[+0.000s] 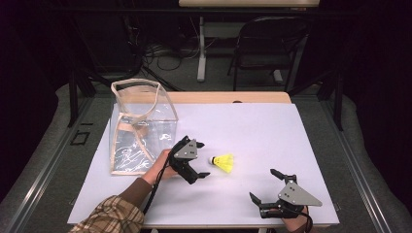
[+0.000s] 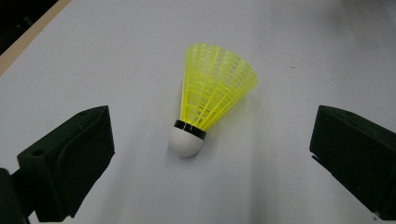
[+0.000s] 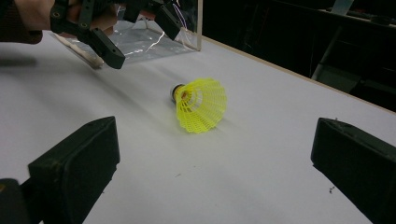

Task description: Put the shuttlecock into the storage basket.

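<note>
Open worktop [image 1: 272,126] lies right of and beyond the shuttlecock [image 1: 224,162], free for passage. The left tool [image 1: 201,160], jaws spread, stands just left of it. The clear bag [image 1: 141,128] blocks the far left. The right tool [image 1: 262,185] occupies the near right edge.

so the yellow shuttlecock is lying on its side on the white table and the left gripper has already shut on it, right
Not quite. The yellow shuttlecock does lie on its side on the white table, but the left gripper has not shut on it. The left gripper view shows its jaws wide open, one on each side of the shuttlecock and clear of it. The high view agrees: the left gripper is open beside it.
</note>
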{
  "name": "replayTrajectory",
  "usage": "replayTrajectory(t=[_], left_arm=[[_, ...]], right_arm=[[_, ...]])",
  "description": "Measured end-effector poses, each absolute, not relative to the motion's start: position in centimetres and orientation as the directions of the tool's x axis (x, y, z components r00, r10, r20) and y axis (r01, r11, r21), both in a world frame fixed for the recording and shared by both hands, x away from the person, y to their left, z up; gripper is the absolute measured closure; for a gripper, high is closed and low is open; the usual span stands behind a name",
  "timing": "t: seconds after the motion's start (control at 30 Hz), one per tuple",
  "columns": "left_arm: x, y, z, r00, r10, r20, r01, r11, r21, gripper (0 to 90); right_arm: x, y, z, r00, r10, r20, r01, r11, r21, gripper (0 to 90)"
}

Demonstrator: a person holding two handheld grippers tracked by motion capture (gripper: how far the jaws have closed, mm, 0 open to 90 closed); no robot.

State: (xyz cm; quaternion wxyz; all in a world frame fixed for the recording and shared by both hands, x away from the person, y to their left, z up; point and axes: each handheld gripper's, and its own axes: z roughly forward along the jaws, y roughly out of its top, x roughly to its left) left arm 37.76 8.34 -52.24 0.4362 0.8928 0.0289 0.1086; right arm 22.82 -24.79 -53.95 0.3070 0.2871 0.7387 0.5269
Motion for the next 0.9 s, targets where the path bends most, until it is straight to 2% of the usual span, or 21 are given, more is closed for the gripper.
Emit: replayTrajectory(t=[0.43, 0.77, 0.9], left_arm=[[39.0, 7.2, -51.9, 0.978, 0.103, 0.183, -0.065, -0.680, 0.730, 0.0], [39.9, 6.1, -51.6, 0.980, 0.044, 0.195, -0.098, -0.743, 0.662, 7.7], [40.2, 5.7, -51.4, 0.981, 0.021, 0.195, -0.110, -0.763, 0.637, 14.3]], right_arm=[[22.8, -24.8, -54.0, -0.648, 0.746, -0.152, 0.101, 0.282, 0.954, 0.7], [22.9, -24.8, -54.0, -0.649, 0.746, -0.149, 0.101, 0.279, 0.955, 0.7], [22.9, -24.8, -54.0, -0.649, 0.746, -0.149, 0.102, 0.280, 0.955, 0.7]])
